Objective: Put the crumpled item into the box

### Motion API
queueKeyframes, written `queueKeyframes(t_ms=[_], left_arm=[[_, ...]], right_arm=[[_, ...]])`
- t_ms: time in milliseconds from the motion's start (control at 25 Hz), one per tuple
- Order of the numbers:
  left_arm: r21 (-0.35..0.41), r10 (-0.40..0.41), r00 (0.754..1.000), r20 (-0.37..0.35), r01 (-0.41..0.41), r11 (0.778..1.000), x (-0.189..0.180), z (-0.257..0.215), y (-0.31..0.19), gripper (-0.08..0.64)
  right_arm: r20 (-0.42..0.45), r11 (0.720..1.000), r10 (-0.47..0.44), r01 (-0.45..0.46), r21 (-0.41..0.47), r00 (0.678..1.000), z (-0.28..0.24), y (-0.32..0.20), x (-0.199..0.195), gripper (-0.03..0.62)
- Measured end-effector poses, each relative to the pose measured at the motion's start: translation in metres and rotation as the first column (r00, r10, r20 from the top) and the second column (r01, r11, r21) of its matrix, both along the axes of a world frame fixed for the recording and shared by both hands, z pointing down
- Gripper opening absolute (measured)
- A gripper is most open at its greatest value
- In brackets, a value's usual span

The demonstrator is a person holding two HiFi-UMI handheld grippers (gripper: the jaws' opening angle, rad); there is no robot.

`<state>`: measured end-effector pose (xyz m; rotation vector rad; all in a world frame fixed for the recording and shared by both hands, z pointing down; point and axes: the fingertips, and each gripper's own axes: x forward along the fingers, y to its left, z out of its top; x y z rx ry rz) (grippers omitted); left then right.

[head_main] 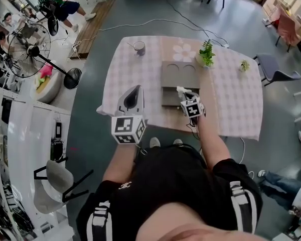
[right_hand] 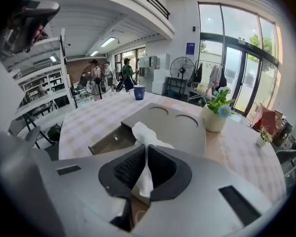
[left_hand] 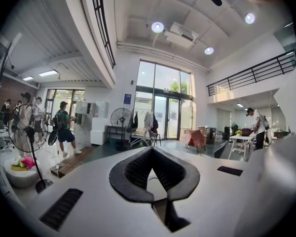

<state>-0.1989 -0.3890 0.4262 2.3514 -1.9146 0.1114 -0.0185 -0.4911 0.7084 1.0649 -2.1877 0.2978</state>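
Right tool (right_hand: 144,149) is clamped on the crumpled tissue (right_hand: 144,132). The jaws are nearly together, with a thin fold of white paper pinched between the pads and the bunched end sticking out past the tips.

From the head view the right tool (head_main: 184,95) is tilted down over the grey box (head_main: 179,74), which sits mid-desk and runs toward the near edge. The tissue (head_main: 181,90) is over the box, roughly where the lid meets the open compartment. It's held in the tool, not lying in the box. I can't tell whether the paper touches the box.

The box (right_hand: 180,132) lid has two round recesses. The open compartment shows to the left of the tissue in the right gripper view.

Left tool (left_hand: 151,152) has its jaw tips together with nothing between them. It sits about level over the near-left corner of the desk (head_main: 231,99), and its view looks out into the room.

Also on the desk:
- mug (head_main: 139,47) near the far-left corner
- potted plant (head_main: 206,54) by the far edge, just right of the box
- small plant (head_main: 245,66) toward the far-right corner

The desk has a checked cloth. A standing fan (head_main: 27,49) is on the floor, well off the left edge.
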Motion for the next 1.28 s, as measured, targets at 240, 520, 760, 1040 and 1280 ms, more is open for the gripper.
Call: queueKeyframes(t_ms=[240,520,760,1040,1280], left_arm=[[-0.008,-0.008,1.000,-0.001,0.008,1.000,-0.006,0.002,-0.003,-0.009],[-0.009,-0.010,1.000,-0.003,0.010,1.000,-0.010,0.004,-0.006,-0.009],[-0.007,0.000,1.000,-0.001,-0.001,1.000,-0.010,0.004,-0.008,-0.009],[-0.005,0.022,1.000,-0.006,-0.022,1.000,-0.008,0.005,-0.015,-0.009],[0.003,0.057,0.998,-0.021,-0.057,0.998,0.003,0.005,-0.022,-0.009]], right_arm=[[-0.031,0.996,0.007,-0.010,-0.092,1.000,0.027,0.001,0.001,0.017],[-0.079,0.973,0.005,-0.023,-0.230,0.997,0.060,0.011,0.004,0.020],[-0.054,0.950,-0.001,-0.016,-0.312,0.999,0.069,0.021,-0.001,0.023],[-0.014,0.980,-0.014,0.011,-0.198,1.000,0.044,0.005,-0.004,0.101],[0.035,0.999,0.006,-0.005,-0.033,0.999,-0.020,-0.006,-0.003,0.103]])
